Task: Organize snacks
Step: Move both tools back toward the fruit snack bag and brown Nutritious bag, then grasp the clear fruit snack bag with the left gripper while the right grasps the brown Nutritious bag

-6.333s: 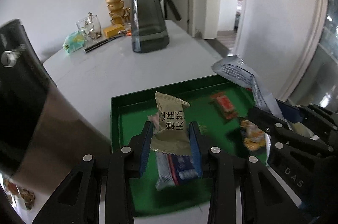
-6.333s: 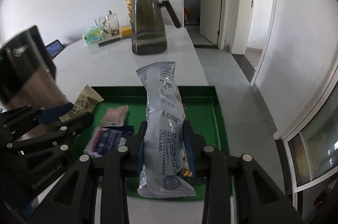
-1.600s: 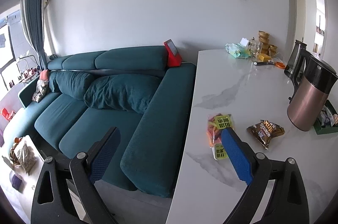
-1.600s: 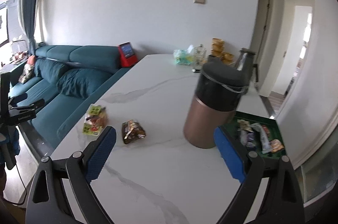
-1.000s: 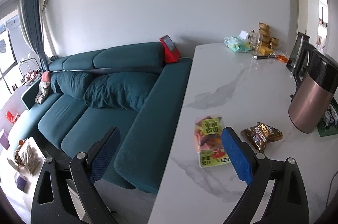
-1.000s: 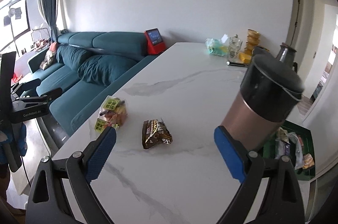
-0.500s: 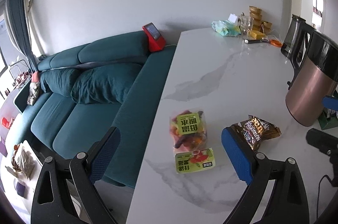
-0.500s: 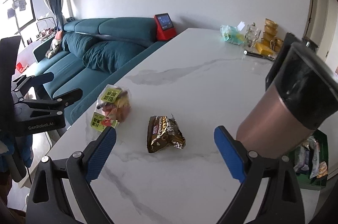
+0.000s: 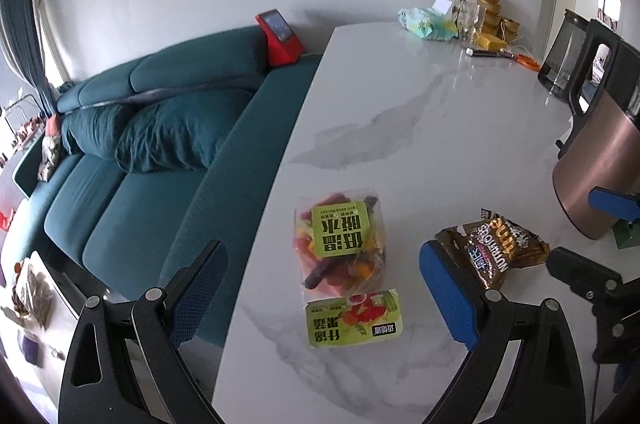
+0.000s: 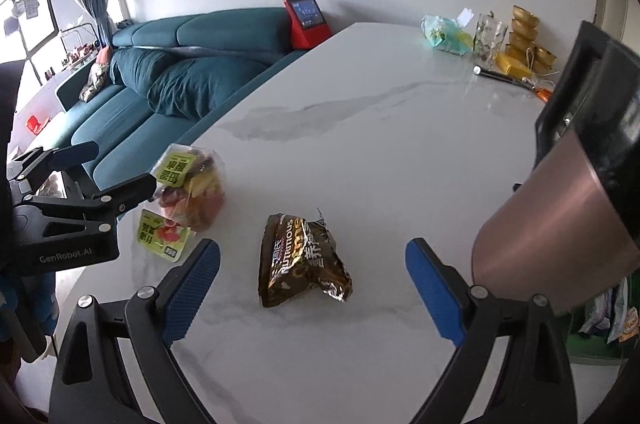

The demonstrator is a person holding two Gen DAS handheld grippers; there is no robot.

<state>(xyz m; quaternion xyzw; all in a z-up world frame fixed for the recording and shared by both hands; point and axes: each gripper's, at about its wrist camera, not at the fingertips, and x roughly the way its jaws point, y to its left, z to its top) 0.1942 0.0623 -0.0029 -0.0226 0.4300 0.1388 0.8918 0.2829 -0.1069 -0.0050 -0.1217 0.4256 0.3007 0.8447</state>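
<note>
Both claws nearer two snack bags on marble table.

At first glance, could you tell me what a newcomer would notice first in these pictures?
Probably the two snack packs on the white marble table: a clear bag of colourful dried fruit with green labels near the sofa-side edge, and a crumpled brown foil packet beside it. Each open tool frames one: the left tool the fruit bag, the right tool the foil packet. A copper kettle looms at right.
</note>
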